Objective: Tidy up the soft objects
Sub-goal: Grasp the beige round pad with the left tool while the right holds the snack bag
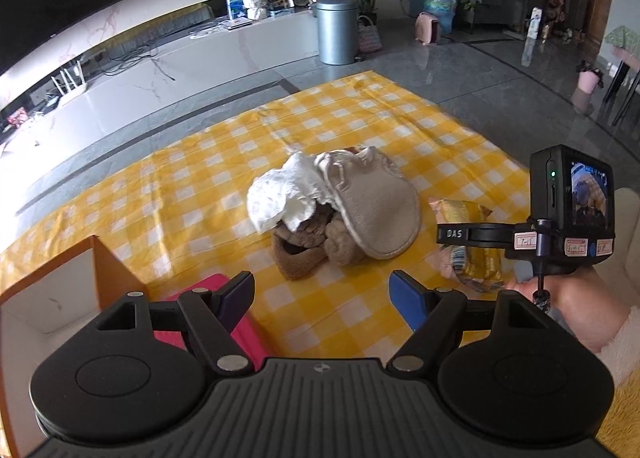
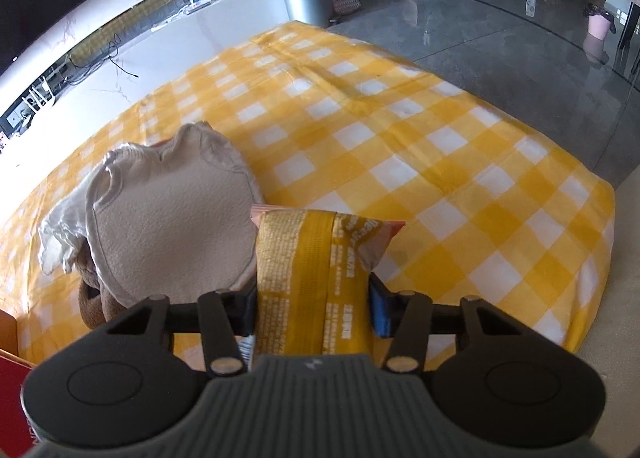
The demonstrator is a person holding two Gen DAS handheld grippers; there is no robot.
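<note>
A pile of soft things lies mid-way on the yellow checked cloth (image 1: 360,118): a crumpled white cloth (image 1: 280,198), a beige fleece pouch (image 1: 376,214) and a brown plush piece (image 1: 312,242) under them. My left gripper (image 1: 322,290) hangs open just in front of the pile, nothing between its fingers. To the pile's right, my right gripper (image 2: 314,306) is shut on a yellow snack bag (image 2: 304,258), pads pressing both its sides. In the left wrist view the snack bag (image 1: 480,262) shows under the right gripper's finger bar. In the right wrist view the beige pouch (image 2: 172,226) sits left of the bag.
An open cardboard box (image 1: 52,298) stands at the near left, with a pink-red flat item (image 1: 248,338) beside it. A silver bin (image 1: 336,30) and a low white bench (image 1: 160,70) lie beyond the cloth; grey floor (image 1: 480,70) is to the right. A sleeved hand (image 1: 580,298) holds the right gripper.
</note>
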